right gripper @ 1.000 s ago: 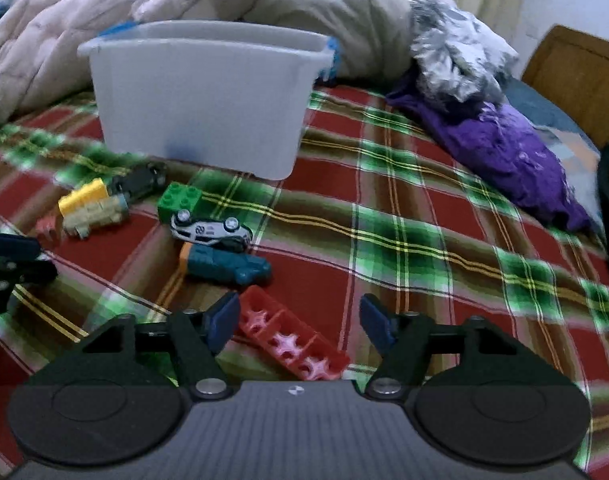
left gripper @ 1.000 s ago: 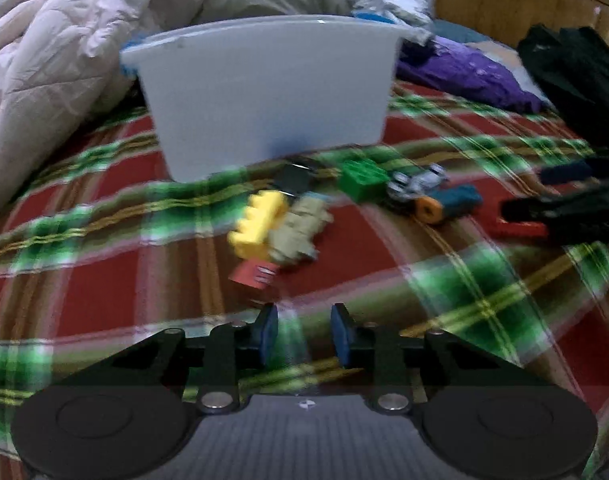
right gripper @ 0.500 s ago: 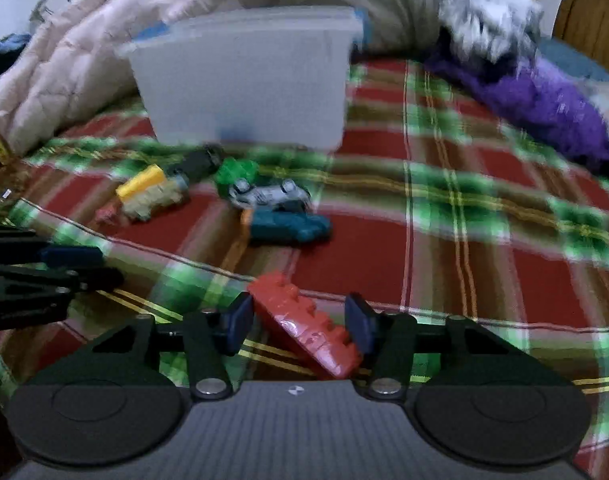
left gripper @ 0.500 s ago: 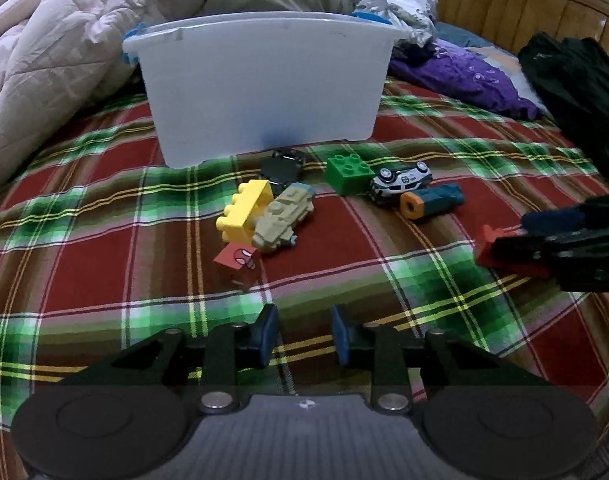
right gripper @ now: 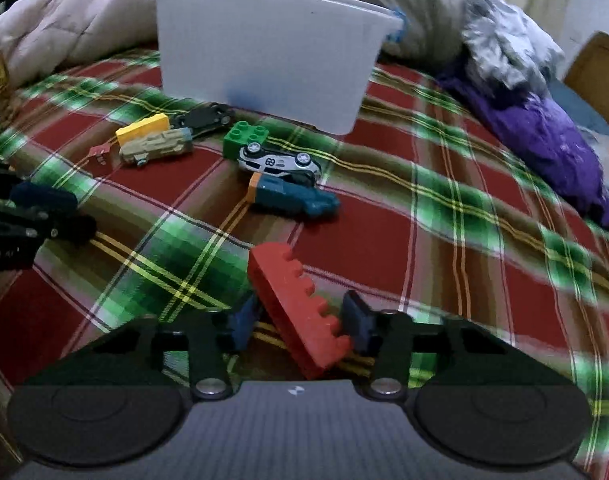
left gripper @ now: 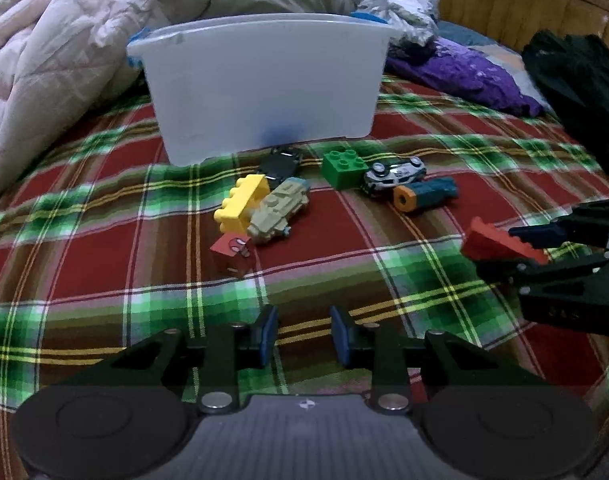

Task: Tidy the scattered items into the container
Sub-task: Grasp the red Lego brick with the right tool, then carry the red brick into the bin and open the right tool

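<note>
A white plastic bin [left gripper: 260,84] stands on the plaid bedspread; it also shows in the right wrist view [right gripper: 264,48]. In front of it lie a yellow brick [left gripper: 242,202], a tan toy truck [left gripper: 280,212], a small red cube [left gripper: 232,250], a dark car [left gripper: 280,162], a green brick [left gripper: 344,168], an overturned white car [left gripper: 394,172] and a teal car [left gripper: 426,194]. My right gripper [right gripper: 298,320] is shut on a long red brick [right gripper: 296,312], lifted and tilted; the red brick also shows at the right of the left wrist view [left gripper: 496,244]. My left gripper [left gripper: 304,336] is open and empty, short of the red cube.
A pink quilt [left gripper: 44,72] is heaped at the back left. Purple cloth [left gripper: 464,72] and dark clothes [left gripper: 576,80] lie at the back right before a wooden headboard [left gripper: 524,4].
My right gripper closed on the red brick and lifted it off the bedspread. My left gripper drew back a little from the toys, still open.
</note>
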Tool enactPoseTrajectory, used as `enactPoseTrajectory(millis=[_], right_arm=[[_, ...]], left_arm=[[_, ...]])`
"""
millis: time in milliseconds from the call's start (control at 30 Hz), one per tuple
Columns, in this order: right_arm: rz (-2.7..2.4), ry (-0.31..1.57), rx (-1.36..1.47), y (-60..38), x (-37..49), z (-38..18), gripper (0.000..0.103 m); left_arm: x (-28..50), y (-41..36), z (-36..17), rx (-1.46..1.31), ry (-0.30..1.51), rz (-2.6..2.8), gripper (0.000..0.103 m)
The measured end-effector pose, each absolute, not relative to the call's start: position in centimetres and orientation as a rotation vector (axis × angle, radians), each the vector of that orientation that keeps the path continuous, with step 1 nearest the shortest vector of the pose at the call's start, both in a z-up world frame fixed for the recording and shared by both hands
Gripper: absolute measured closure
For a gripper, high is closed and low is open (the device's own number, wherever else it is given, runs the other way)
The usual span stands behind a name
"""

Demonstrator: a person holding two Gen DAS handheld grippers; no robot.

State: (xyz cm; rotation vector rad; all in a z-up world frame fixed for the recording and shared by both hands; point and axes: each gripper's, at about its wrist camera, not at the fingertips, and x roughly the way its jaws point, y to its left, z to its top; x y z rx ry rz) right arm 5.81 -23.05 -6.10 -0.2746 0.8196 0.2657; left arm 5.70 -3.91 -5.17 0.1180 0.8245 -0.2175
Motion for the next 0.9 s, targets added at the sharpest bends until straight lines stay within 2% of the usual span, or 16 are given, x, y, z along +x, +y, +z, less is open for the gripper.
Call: enactPoseTrajectory(millis=[33,167,333,533,900], right_arm=[[0.250,0.820,-0.266,-22.8,5.5,-6.1,0.067],[0.185,0.820,-0.236,-21.8,4.3,-6.1,0.078],[0.101,0.848,-0.177,-21.0,3.9,-5.9,0.078],[0.080,0.873,-0.090,-20.5,3.4,-5.0,0.078],[0.093,0.727,-0.109,-19.1,2.7,0.4,0.078]], left_arm=[[5.6,-4.1,-5.1,0.125,0.822,-0.214,0.070],[5.2,-4.3,-4.9,0.118,0.817,-0.204,0.070],[4.9,-4.3,-5.0,0.112,0.818,-0.189,0.070],[4.2,-3.9,-4.0,0.078,0.790,-0.201,0.080],[4.1,-3.1,1.3,0.054,0.660,-0.184,0.090]])
